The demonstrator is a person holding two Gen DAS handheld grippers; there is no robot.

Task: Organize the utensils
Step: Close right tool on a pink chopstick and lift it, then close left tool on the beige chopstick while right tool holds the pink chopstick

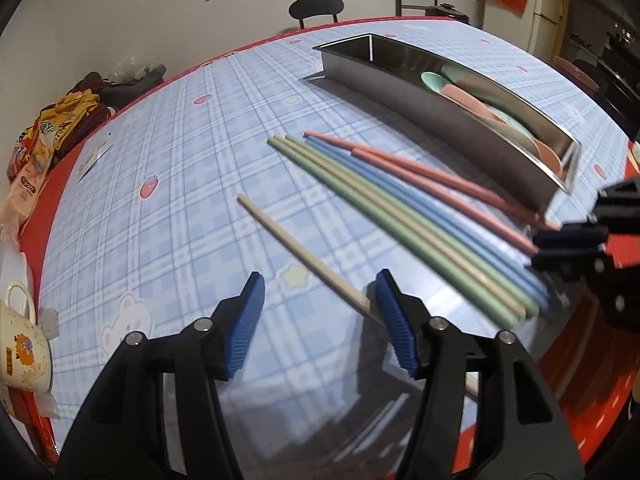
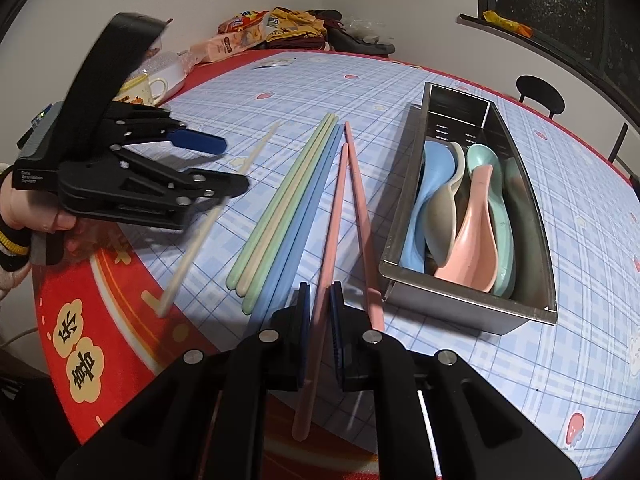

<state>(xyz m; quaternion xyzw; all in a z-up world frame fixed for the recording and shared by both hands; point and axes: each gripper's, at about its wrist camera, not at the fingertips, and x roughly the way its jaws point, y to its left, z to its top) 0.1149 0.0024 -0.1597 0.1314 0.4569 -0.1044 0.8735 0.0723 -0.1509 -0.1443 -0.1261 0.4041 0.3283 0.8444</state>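
Observation:
A row of green, cream and blue chopsticks [image 1: 400,216] lies on the checked tablecloth; it also shows in the right wrist view [image 2: 288,208]. Two pink chopsticks [image 2: 352,208] lie beside them. My right gripper [image 2: 320,304] is shut on one pink chopstick [image 2: 330,232] near its thick end; it shows at the right edge of the left wrist view [image 1: 560,244]. A single cream chopstick [image 1: 300,252] lies apart at the left. My left gripper [image 1: 320,292] is open above its thick end, with the stick just inside the right finger. A steel tray [image 2: 468,312] holds several pastel spoons [image 2: 468,216].
A mug [image 2: 148,88], snack packets [image 2: 244,36] and dark cloth [image 2: 352,40] sit along the far left table edge. The red table border [image 2: 100,308] runs near me. A black chair [image 1: 316,8] stands beyond the table.

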